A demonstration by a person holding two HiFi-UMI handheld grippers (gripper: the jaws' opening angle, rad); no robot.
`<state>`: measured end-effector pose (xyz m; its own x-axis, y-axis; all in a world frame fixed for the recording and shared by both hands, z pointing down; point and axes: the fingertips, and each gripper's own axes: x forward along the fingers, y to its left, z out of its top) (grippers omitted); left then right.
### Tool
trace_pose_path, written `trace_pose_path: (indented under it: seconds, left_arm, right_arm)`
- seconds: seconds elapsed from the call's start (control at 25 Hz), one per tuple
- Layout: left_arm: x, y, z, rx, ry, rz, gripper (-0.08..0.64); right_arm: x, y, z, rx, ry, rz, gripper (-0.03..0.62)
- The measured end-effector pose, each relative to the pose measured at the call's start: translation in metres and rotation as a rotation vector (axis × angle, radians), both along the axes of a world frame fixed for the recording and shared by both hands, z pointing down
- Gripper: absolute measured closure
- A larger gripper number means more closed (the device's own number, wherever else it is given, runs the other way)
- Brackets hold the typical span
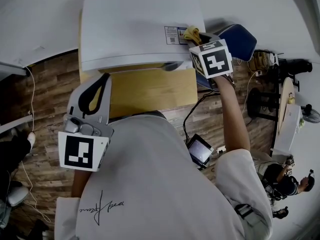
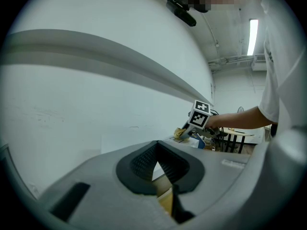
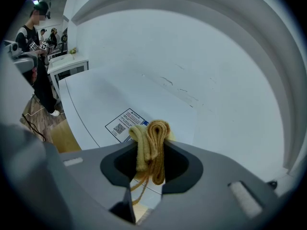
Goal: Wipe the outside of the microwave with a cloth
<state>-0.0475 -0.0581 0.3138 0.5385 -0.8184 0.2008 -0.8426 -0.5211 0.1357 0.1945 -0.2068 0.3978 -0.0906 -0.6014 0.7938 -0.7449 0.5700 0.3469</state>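
— Left gripper [image 2: 156, 150] jaws are seen pressed together, empty. Where is the cloth [image 3: 156, 133] held?
— Bunched, soft and light, it is pinched mid-fold by right gripper [image 3: 148, 148] jaws on the microwave [image 1: 130, 24] top.

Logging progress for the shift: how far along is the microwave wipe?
Done: the cloth is picked up, clamped in the right gripper. In hand: it is at the microwave top, beside the label. Left: no wiped trace shows, so top and sides all count as open. The left gripper hangs back, shut and empty.
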Motion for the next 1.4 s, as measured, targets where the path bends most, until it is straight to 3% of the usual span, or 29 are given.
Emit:
trace_pose_path:
  seconds: [1.4]
  left_arm:
    - [-0.027,0.014,-0.006,0.005,0.004,-0.067,0.565]
  right_arm:
    - [-0.117,0.015,-0.005,0.001,-0.056,-0.195,0.471]
